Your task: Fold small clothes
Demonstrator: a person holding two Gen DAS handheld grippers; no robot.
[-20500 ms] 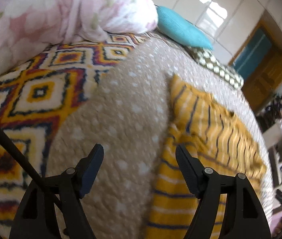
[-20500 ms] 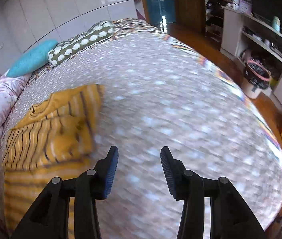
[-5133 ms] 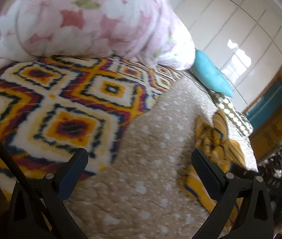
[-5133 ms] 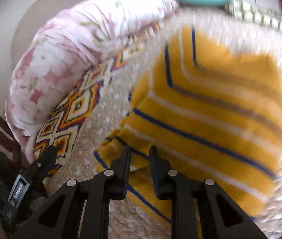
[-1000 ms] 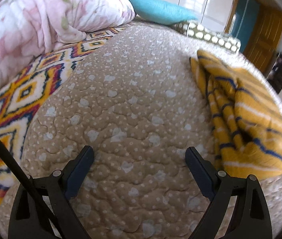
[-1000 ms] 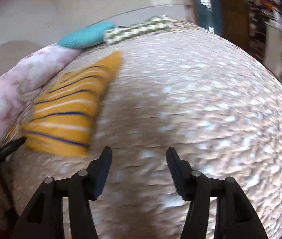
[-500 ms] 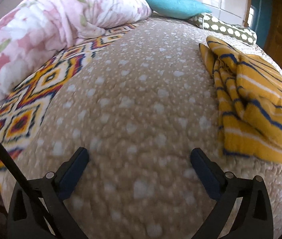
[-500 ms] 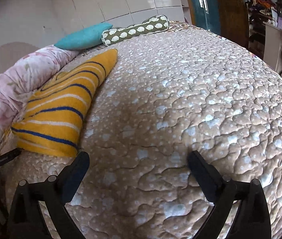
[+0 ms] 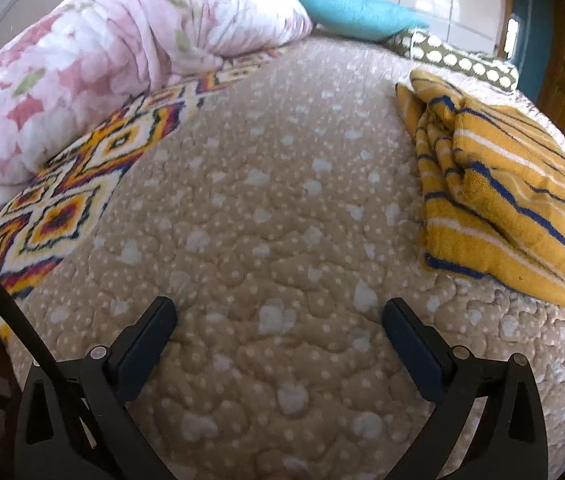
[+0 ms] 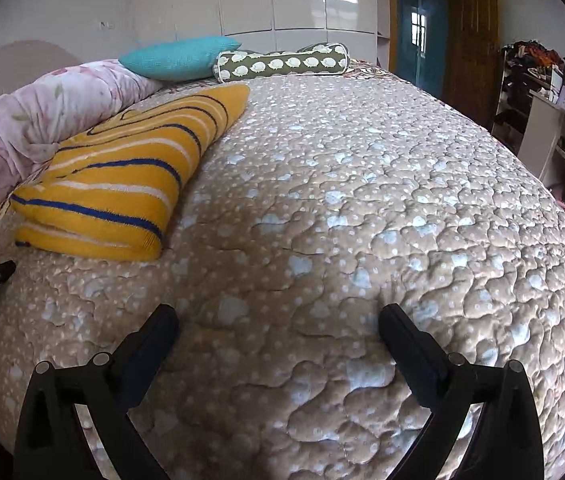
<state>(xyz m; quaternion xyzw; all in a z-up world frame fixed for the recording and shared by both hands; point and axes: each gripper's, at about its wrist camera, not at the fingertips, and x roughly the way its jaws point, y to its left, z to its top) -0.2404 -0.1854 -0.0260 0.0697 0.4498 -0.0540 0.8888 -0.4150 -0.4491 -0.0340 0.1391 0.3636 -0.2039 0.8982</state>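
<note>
Yellow striped garment (image 10: 122, 176) folded on quilt (image 10: 342, 220) | both grippers' jaws spread, empty

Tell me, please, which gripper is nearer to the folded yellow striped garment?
Left, narrowly, as far as the views show. In the right wrist view the left gripper's tip lies just below the yellow striped garment; the right gripper sits farther right.

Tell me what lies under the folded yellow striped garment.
The yellow striped garment rests on the beige dotted quilt, folded in layers. Its far edge lies near the patterned blanket. The patch of bedding directly beneath it is covered and cannot be seen.
</note>
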